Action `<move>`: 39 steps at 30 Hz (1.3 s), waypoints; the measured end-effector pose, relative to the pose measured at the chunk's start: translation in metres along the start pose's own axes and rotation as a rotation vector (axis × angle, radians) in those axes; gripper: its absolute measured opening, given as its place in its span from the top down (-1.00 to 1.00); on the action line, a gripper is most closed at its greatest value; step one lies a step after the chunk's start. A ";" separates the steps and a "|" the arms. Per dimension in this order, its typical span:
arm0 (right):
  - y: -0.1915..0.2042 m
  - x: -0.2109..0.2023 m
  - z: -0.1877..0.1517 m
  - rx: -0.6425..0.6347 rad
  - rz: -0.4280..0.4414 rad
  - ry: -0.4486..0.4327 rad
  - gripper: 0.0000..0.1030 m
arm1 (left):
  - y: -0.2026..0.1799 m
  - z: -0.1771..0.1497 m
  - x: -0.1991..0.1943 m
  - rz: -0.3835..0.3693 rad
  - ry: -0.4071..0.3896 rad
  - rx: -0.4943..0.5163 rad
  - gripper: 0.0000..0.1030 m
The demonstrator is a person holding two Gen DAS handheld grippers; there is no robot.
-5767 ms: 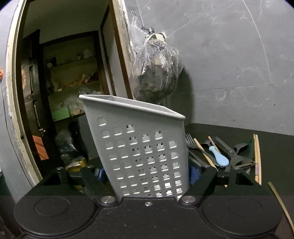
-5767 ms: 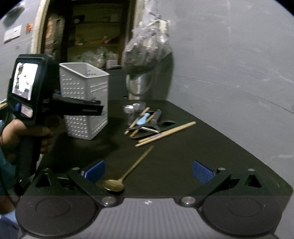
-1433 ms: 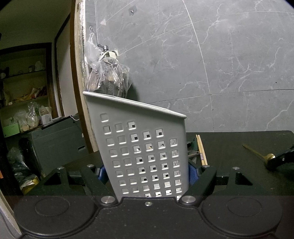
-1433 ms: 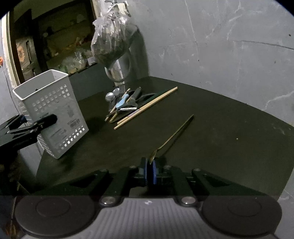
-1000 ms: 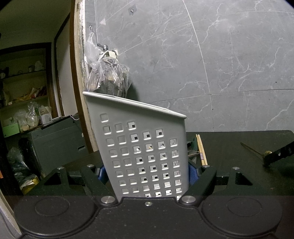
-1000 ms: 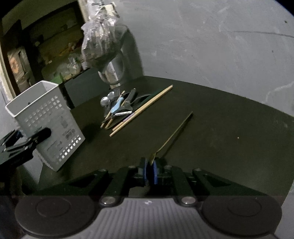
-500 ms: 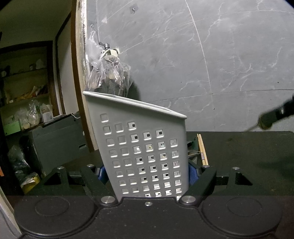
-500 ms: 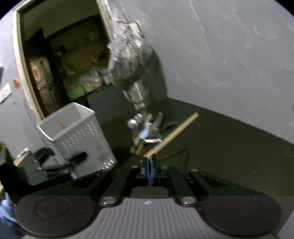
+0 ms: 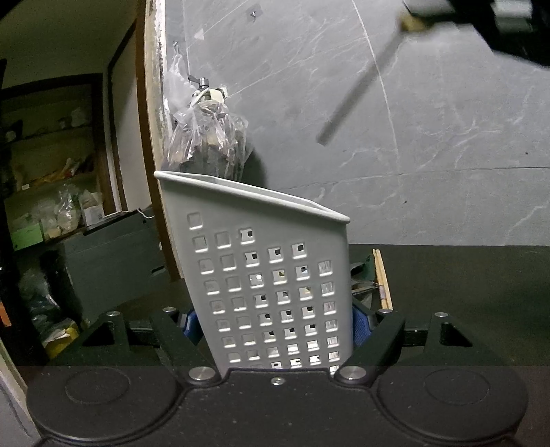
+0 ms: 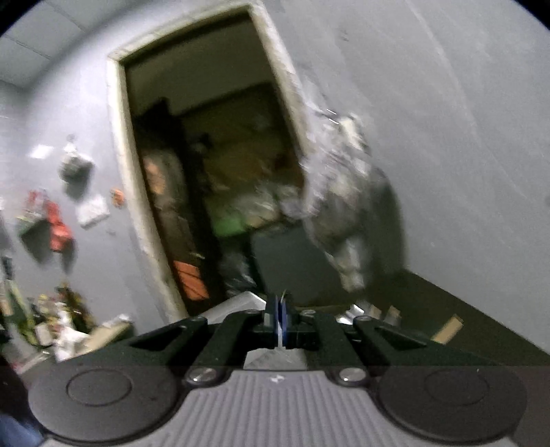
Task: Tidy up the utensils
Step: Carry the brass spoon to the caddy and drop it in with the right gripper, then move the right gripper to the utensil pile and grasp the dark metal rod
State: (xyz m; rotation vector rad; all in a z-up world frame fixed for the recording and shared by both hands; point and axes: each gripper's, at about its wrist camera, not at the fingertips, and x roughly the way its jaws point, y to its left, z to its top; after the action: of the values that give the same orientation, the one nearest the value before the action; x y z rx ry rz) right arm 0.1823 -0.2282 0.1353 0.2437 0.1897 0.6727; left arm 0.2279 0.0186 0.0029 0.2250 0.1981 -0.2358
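Left wrist view: left gripper [image 9: 275,323] clamps a white perforated caddy [image 9: 261,275], blue pads [image 9: 360,325] pressed against its two side walls low down. Caddy stands on the dark tabletop [image 9: 464,275] with its rim tilted in frame, nothing seen sticking out above the rim. Behind the caddy's right edge, a pair of wooden chopsticks [image 9: 382,282] lies on the table, with a bit of a metal utensil beside them, mostly hidden. Upper right corner: right gripper [image 9: 508,20], blurred, carries a long thin spoon [image 9: 361,86] high above the table; bowl end at the gripper, handle slanting down and left, clear of the caddy and well above it. Grey marbled wall behind; a clear plastic bag [image 9: 206,137] hangs from a wall tap beside a doorway.

Right wrist view: heavy motion blur. Right gripper [image 10: 279,318] has its blue pads drawn tight together, a thin sliver of metal showing between them, which is the spoon seen edge on. Just below and left of the fingertips, a pale corner of the caddy [image 10: 237,304] shows. Hanging bag [image 10: 343,206] and open doorway [image 10: 213,172] fill the background. Right of the fingers, ends of the chopsticks [image 10: 447,330] and other utensils lie on the dark table, too blurred to sort.
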 end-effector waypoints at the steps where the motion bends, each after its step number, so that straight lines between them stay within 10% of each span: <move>1: 0.003 0.002 0.006 -0.006 0.031 -0.001 0.95 | -0.001 0.001 0.001 0.005 0.003 -0.002 -0.54; 11: 0.026 0.058 0.022 -0.013 0.165 0.198 0.95 | -0.004 0.001 -0.001 0.019 0.002 -0.012 -0.54; 33: -0.014 0.154 -0.030 0.085 0.045 0.403 0.93 | -0.010 0.006 -0.001 0.051 0.024 -0.034 -0.53; 39: -0.014 0.154 -0.031 0.077 0.052 0.394 0.63 | -0.012 0.006 0.000 0.055 0.024 -0.040 -0.52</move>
State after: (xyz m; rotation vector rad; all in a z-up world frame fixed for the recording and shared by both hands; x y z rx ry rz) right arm 0.3009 -0.1364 0.0875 0.1878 0.5891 0.7617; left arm 0.2257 0.0060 0.0062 0.1938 0.2204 -0.1748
